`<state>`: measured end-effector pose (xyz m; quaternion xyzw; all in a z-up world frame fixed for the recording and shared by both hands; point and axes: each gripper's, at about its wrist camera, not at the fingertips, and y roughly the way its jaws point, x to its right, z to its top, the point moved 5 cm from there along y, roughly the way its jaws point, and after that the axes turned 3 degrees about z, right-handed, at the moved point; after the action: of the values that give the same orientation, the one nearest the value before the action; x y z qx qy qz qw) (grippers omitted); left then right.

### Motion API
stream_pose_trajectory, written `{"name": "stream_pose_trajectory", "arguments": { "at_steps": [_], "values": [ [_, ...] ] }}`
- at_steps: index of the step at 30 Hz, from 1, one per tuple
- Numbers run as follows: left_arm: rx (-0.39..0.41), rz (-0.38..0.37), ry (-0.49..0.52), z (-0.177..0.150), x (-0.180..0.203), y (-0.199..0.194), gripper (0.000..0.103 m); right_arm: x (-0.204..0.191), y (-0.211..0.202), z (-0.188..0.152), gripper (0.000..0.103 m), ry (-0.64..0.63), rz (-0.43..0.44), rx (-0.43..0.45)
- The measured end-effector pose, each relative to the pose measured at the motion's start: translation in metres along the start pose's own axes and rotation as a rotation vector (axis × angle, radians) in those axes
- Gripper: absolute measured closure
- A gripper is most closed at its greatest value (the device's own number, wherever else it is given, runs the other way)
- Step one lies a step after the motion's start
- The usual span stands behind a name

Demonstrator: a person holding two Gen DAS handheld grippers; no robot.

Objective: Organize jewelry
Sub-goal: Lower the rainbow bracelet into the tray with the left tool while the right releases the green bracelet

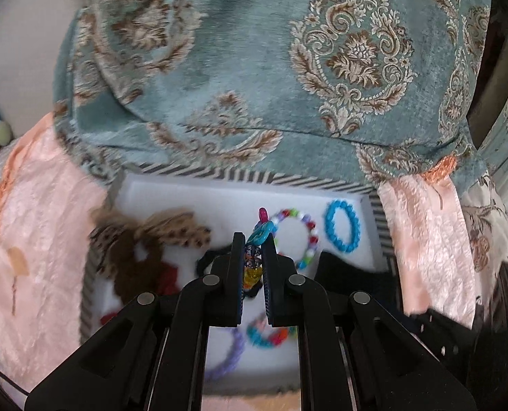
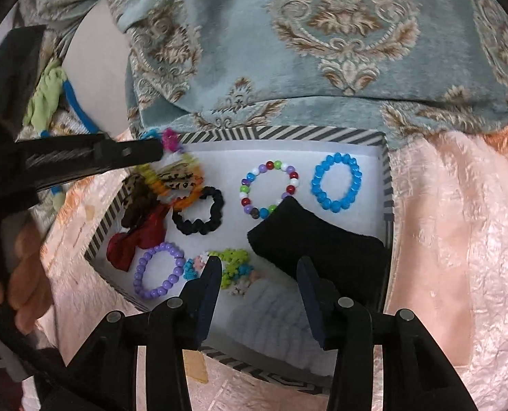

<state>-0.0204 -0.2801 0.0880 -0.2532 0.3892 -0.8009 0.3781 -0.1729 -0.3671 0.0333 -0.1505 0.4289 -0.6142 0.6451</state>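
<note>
My left gripper (image 1: 254,257) is clamped on a light, floppy, multicoloured link chain (image 1: 258,239) at frame centre, gripped mid-length so it dangles, while my right gripper (image 2: 259,267) gapes empty over the striped box (image 2: 219,133).

A bed covered by a peach quilted spread (image 2: 459,239) fills the lower frame. Directly on it, at centre, rests a striped-rimmed box (image 2: 386,185); a teal patterned cushion (image 2: 322,68) lies along the upper frame, touching the box's far rim.
</note>
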Motion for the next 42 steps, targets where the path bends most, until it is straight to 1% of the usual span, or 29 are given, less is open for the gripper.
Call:
{"name": "stream_pose_trajectory", "arguments": {
  "at_steps": [2,4,7,10,14,18,19,21,23,25,29,33,42],
  "values": [
    [-0.007,0.003,-0.002,0.007,0.004,0.012,0.095,0.002,-0.001,0.001,0.059,0.015,0.019,0.0],
    [-0.018,0.014,-0.013,0.012,0.004,0.028,0.095,0.002,-0.001,0.003,0.059,0.012,0.02,0.01],
    [-0.044,0.058,-0.026,0.015,-0.004,0.055,0.095,0.001,0.001,0.004,0.059,0.001,0.022,0.014],
    [-0.068,0.092,-0.04,0.012,-0.016,0.073,0.095,0.001,0.01,0.005,0.059,-0.015,0.009,0.001],
    [-0.092,0.111,-0.059,0.003,-0.031,0.085,0.095,0.003,0.019,0.002,0.059,-0.032,-0.011,-0.02],
    [-0.116,0.107,-0.086,-0.004,-0.041,0.093,0.093,0.003,0.021,-0.002,0.059,-0.046,-0.024,-0.033],
    [-0.119,0.104,-0.091,-0.005,-0.043,0.094,0.092,0.003,0.021,-0.002,0.059,-0.046,-0.025,-0.034],
    [-0.122,0.095,-0.099,-0.009,-0.045,0.094,0.085,0.003,0.021,-0.003,0.059,-0.047,-0.024,-0.036],
    [-0.12,0.086,-0.1,-0.012,-0.046,0.094,0.068,0.003,0.021,-0.004,0.059,-0.048,-0.027,-0.039],
    [-0.111,0.081,-0.097,-0.015,-0.045,0.091,0.061,0.003,0.022,-0.004,0.059,-0.049,-0.03,-0.04],
    [-0.099,0.081,-0.091,-0.021,-0.048,0.082,0.055,0.002,0.022,-0.004,0.059,-0.052,-0.033,-0.04],
    [-0.089,0.082,-0.103,-0.02,-0.05,0.069,0.054,0.001,0.021,-0.005,0.059,-0.054,-0.033,-0.04],
    [-0.061,0.129,-0.075,-0.033,-0.051,0.039,0.054,-0.007,0.017,-0.007,0.059,-0.061,-0.034,-0.033]
  ]
}}
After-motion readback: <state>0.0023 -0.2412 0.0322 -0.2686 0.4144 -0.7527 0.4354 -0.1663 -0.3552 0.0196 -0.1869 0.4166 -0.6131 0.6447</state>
